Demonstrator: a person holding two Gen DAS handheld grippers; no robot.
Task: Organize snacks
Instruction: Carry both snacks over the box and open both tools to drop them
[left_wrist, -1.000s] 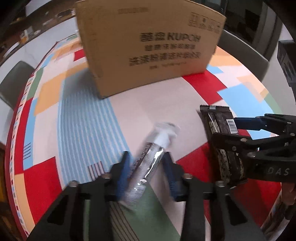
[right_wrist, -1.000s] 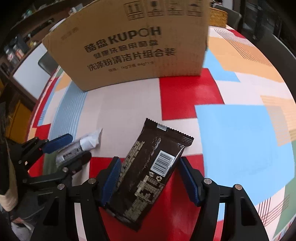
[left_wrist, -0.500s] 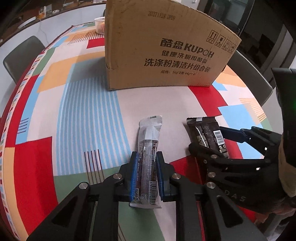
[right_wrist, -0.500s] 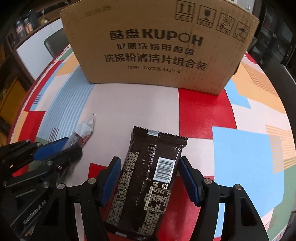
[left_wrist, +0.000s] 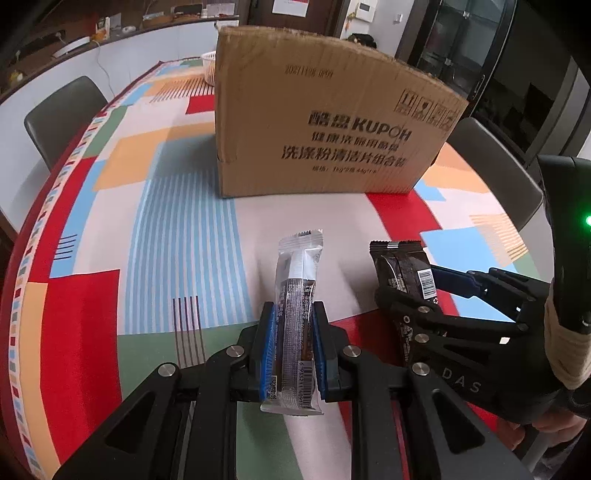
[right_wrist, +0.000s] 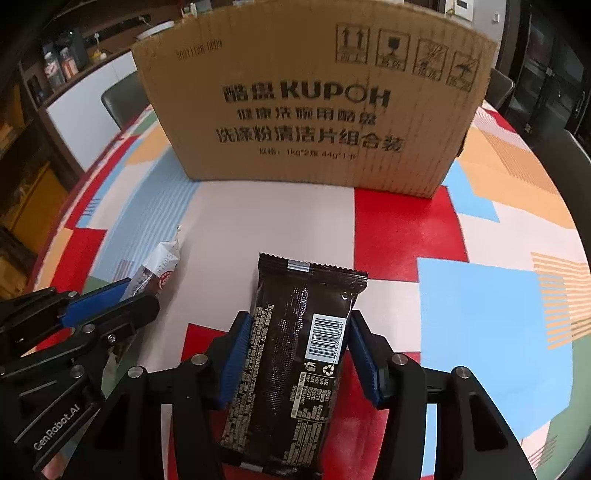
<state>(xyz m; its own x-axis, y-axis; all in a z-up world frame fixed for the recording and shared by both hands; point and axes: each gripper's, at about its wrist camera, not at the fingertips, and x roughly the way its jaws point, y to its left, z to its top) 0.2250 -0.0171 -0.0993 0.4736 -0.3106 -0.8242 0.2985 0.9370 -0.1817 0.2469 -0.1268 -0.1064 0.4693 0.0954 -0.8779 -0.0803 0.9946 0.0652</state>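
Note:
My left gripper (left_wrist: 293, 314) is shut on a slim silver snack bar (left_wrist: 297, 295), held a little above the table with its end pointing at the cardboard box (left_wrist: 325, 129). My right gripper (right_wrist: 301, 325) is shut on a dark brown snack packet (right_wrist: 295, 332) with a white barcode, held flat and lifted. In the left wrist view the right gripper (left_wrist: 417, 280) and the brown packet (left_wrist: 402, 266) are to the right. In the right wrist view the left gripper (right_wrist: 136, 291) and the silver bar (right_wrist: 159, 266) are at the left. The box (right_wrist: 314, 103) stands ahead of both.
The table wears a patchwork cloth (left_wrist: 155, 236) of red, blue, orange and green. A small white basket (left_wrist: 208, 66) stands behind the box at the left. Grey chairs (left_wrist: 62, 114) stand around the table edge, and dark cabinets are at the far right.
Both grippers have closed on their snacks and lifted them. The silver bar, tilted a second ago, now sits straight between the left fingers. The brown packet has turned straight too.

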